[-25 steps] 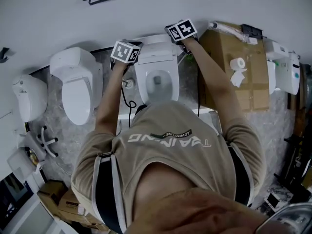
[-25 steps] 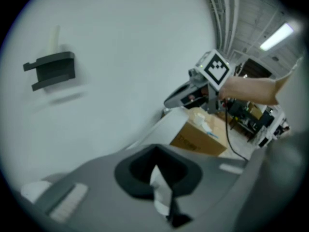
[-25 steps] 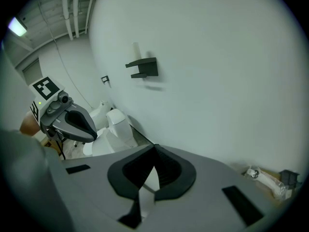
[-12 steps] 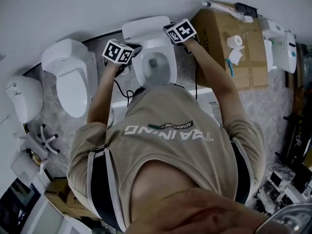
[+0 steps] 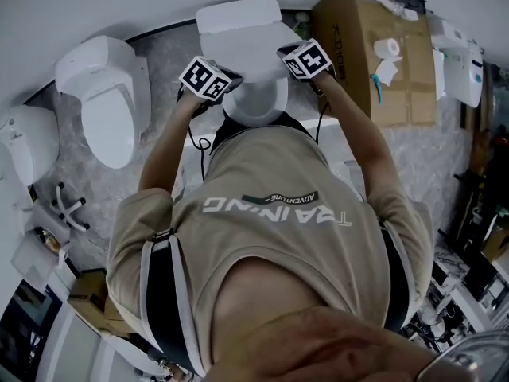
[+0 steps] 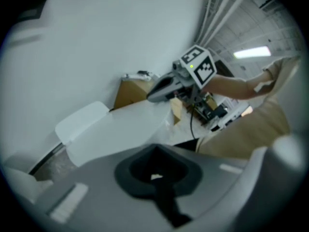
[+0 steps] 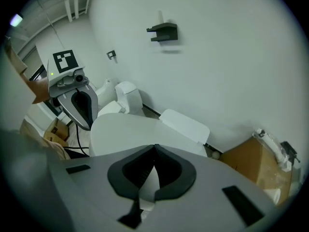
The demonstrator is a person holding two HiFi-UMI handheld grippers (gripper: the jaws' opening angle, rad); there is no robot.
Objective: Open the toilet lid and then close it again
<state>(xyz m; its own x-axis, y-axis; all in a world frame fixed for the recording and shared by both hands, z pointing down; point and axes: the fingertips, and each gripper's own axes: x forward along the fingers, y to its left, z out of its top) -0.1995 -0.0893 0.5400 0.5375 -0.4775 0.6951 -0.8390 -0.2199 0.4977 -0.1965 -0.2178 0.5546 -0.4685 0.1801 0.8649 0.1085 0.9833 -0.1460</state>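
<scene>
The person's beige shirt (image 5: pixel 270 237) filled the near part of the head view, and both arms reached forward from it to the toilet. The left gripper (image 6: pixel 154 150) was at the left edge of the toilet lid (image 5: pixel 256 106). Its jaws were clenched almost fully, with only a small piece of white between the dark pads, so it seemed to grasp the lid's edge. The right gripper (image 7: pixel 154 149) was at the opposite edge, and its jaws were clenched on a thin white wedge of the lid. The lid was lowered over the bowl, between the two grippers. Its long axis ran from the person to the wall (image 5: pixel 95 6): the rounded free end pointed toward the person and the hinge end toward the tank (image 5: pixel 238 18). I could not tell whether it lay fully down. Further off, a second toilet (image 5: pixel 107 110) stood to the left and a cardboard box (image 5: pixel 374 62) to the right, against the wall.
</scene>
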